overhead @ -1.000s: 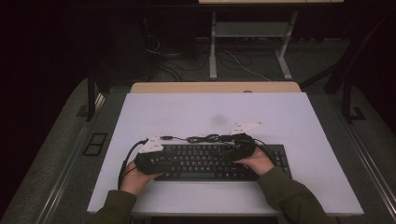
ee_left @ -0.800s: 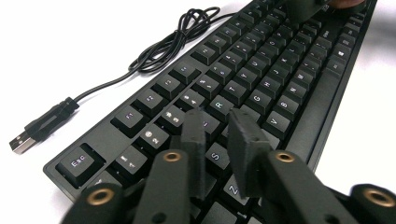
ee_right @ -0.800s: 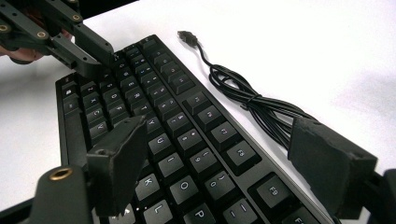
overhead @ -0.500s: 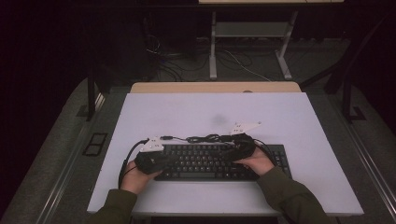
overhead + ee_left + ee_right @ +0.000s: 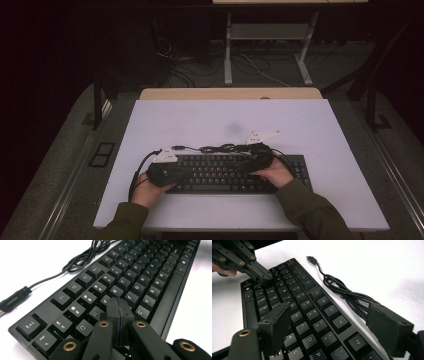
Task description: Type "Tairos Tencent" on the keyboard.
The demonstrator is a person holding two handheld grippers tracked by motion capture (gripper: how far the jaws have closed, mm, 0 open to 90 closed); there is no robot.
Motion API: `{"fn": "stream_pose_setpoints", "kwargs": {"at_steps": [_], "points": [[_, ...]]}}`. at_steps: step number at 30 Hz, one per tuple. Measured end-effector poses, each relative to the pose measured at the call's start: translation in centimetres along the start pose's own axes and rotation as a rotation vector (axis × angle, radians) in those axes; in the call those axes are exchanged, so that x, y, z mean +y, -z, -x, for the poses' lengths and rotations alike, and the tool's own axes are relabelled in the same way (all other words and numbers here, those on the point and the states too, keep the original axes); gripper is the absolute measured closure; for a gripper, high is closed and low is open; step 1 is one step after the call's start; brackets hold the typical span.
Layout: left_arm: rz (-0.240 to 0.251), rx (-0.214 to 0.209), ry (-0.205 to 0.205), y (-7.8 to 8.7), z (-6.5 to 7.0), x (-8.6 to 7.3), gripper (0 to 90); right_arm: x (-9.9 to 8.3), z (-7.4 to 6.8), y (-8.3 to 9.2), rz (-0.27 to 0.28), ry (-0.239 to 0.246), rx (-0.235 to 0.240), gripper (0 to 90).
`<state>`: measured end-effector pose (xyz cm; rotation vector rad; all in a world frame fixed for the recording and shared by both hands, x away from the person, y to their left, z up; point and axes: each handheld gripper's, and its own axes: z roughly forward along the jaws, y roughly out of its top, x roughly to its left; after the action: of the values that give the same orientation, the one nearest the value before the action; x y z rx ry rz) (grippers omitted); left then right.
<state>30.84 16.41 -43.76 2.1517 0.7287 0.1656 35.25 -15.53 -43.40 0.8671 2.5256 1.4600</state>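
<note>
The left gripper's fingers (image 5: 118,315) have just been closed all the way, pressed flat together with nothing caught between them, and the tip is parked right over the letter keys at the left end of the keyboard (image 5: 140,282), around the W and E, looks like touching or just above, hard to call. The right gripper (image 5: 332,327) is spread wide, nothing held, one of its fingers (image 5: 278,325) hanging just above the keys at the right-hand part of the letter block, the other out past the top edge near the bundled cable (image 5: 347,296). From both sets of fingers the keyboard is found straight below, its long axis run from one gripper to the other across the white counter (image 5: 310,125). For a poke at a left-side key the left gripper is clearly nearer, already shaped into a single point. The USB plug (image 5: 311,258) lies loose beyond the keyboard's top edge.
</note>
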Motion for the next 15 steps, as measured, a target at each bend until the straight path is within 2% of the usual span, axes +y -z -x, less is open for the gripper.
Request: {"fn": "stream_pose_setpoints", "kwargs": {"at_steps": [2,15], "points": [[0.001,-0.007,0.013,-0.15,-0.03,-0.02,89.3,-0.01,-0.01,-0.02,-0.001,0.001,0.0,19.7],[0.01,-0.008,-0.002,0.23,0.07,0.17,89.3,0.04,-0.02,0.03,0.002,0.001,-0.003,19.8]]}}
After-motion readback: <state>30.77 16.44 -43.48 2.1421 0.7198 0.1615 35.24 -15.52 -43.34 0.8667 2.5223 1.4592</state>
